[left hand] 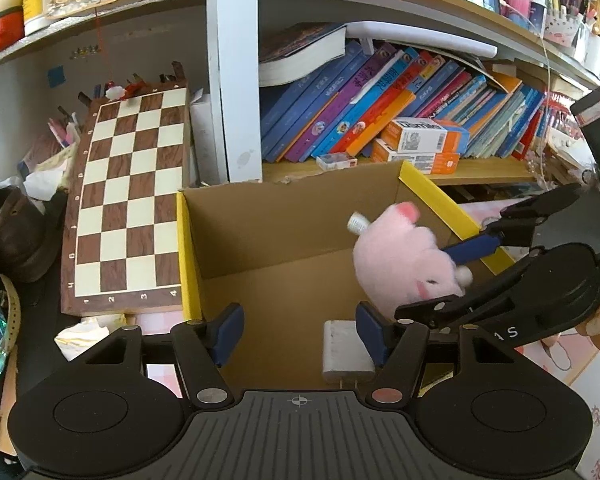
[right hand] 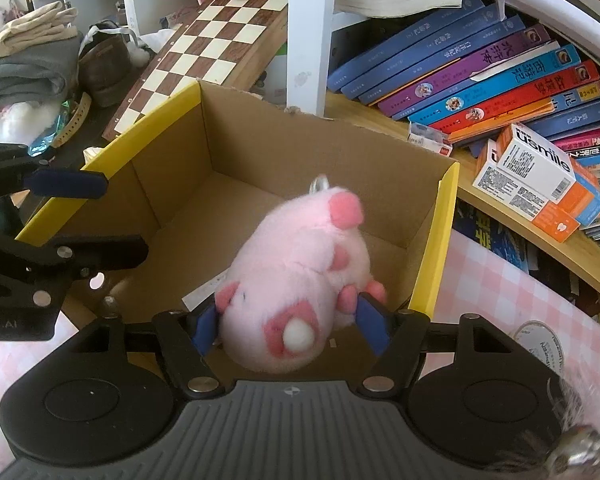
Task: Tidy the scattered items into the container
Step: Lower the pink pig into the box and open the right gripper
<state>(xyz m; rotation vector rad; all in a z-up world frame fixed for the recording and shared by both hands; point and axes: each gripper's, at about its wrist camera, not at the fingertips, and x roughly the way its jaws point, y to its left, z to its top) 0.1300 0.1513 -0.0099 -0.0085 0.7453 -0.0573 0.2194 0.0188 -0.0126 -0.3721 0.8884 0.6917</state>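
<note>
A pink plush pig [right hand: 296, 280] hangs over the open cardboard box [right hand: 440, 236] with yellow rims, above its right half. My right gripper [right hand: 290, 328] is shut on the pig, one blue pad against each side. In the left wrist view the pig [left hand: 404, 260] and the right gripper [left hand: 456, 276] come in from the right, over the box [left hand: 188, 248]. My left gripper [left hand: 300, 332] stands open over the box's near edge with nothing between its pads. A white charger [left hand: 346, 354] lies on the box floor beside its right pad. The left gripper [right hand: 112, 220] also shows at the far left.
A chessboard [left hand: 128, 200] leans behind the box on the left. Slanted books [left hand: 380, 108] and orange-white cartons [right hand: 540, 176] fill the shelf behind. A brown shoe [right hand: 104, 68] and folded clothes [right hand: 24, 64] lie left. A pink checked cloth [right hand: 500, 292] covers the table.
</note>
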